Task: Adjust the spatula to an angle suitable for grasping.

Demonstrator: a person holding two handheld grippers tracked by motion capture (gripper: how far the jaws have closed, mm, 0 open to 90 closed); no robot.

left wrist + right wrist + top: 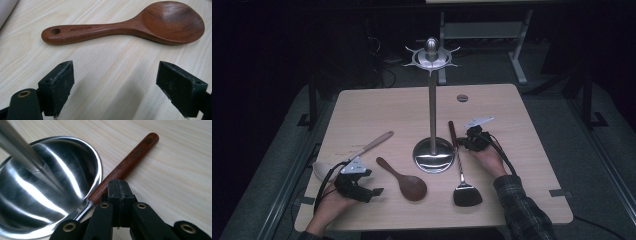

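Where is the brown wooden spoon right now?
The brown wooden spoon lies flat on the table near the front in the high view, between the left gripper and the black spatula, just left of the shiny stand's base.

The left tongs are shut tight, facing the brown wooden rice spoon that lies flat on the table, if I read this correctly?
Not quite: the left tongs are open, their jaws standing wide apart with bare table between them, as the left gripper view shows. The rest holds: they face the brown wooden rice spoon, which lies flat on the table.
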